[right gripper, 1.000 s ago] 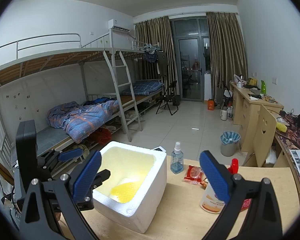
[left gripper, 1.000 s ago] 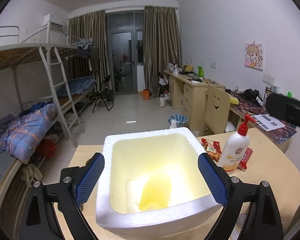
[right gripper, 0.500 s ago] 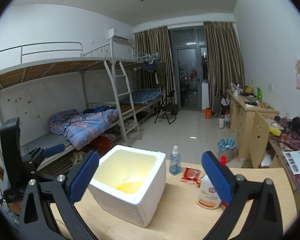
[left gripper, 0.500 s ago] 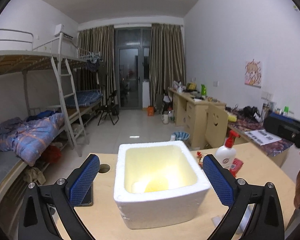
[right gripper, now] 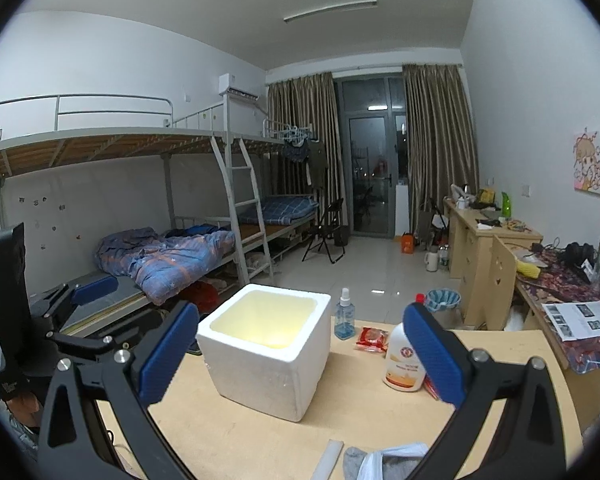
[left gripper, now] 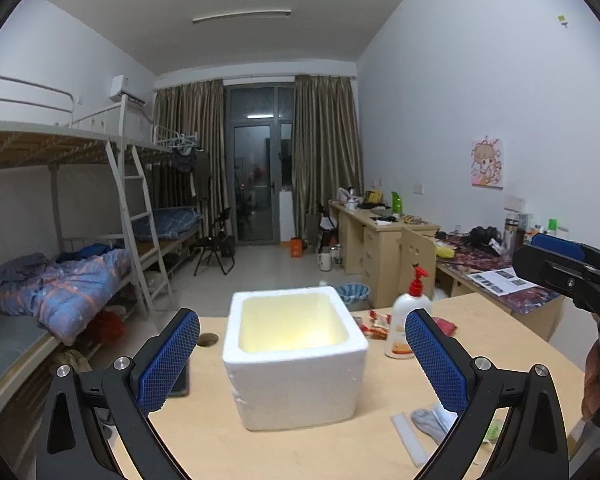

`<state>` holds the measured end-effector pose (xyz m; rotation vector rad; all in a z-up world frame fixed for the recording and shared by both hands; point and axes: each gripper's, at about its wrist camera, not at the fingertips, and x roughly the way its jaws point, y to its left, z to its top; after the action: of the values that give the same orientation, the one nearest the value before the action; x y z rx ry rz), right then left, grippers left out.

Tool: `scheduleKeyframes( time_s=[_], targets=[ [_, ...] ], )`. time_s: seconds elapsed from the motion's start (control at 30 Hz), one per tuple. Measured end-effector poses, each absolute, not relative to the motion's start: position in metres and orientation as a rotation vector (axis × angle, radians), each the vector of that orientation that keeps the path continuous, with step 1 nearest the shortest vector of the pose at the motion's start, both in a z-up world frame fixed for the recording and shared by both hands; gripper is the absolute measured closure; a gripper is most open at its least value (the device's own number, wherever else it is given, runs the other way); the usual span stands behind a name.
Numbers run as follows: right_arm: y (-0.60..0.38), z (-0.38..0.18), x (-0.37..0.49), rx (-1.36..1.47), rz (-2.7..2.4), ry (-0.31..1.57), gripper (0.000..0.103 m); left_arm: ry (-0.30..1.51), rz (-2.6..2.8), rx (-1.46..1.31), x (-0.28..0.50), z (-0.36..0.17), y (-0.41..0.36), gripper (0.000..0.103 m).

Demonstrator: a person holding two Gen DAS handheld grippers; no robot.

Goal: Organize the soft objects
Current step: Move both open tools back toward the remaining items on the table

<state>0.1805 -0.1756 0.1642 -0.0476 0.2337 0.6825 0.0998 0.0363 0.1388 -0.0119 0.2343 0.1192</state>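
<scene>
White, grainy polystyrene foam box [left gripper: 296,384], square and open-topped, standing in the middle of a pale wooden bench [left gripper: 204,440], inner walls glowing soft yellow. Bottom of the box hidden behind its near wall, so possibly something inside, though impossible to tell. Left claw [left gripper: 302,320] spread to its widest, jaws just now opening, nothing between the blue textured pads. Right claw [right gripper: 300,310] likewise wide apart and empty. Crumpled grey soft cloth [left gripper: 432,420] lying limp on the near right of the bench, outside the box, apparently yet to be put away. Smooth white pump bottle with red nozzle [left gripper: 404,332] upright just right of the box.
</scene>
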Motion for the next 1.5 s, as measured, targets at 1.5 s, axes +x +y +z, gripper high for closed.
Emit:
scheduleKeyframes(
  time_s=[1.5],
  targets=[
    [-0.251,0.018,0.122,0.058,0.499,0.262,0.0,0.247,-0.023,-0.151,0.078,-0.022,-0.015,0.0]
  ],
)
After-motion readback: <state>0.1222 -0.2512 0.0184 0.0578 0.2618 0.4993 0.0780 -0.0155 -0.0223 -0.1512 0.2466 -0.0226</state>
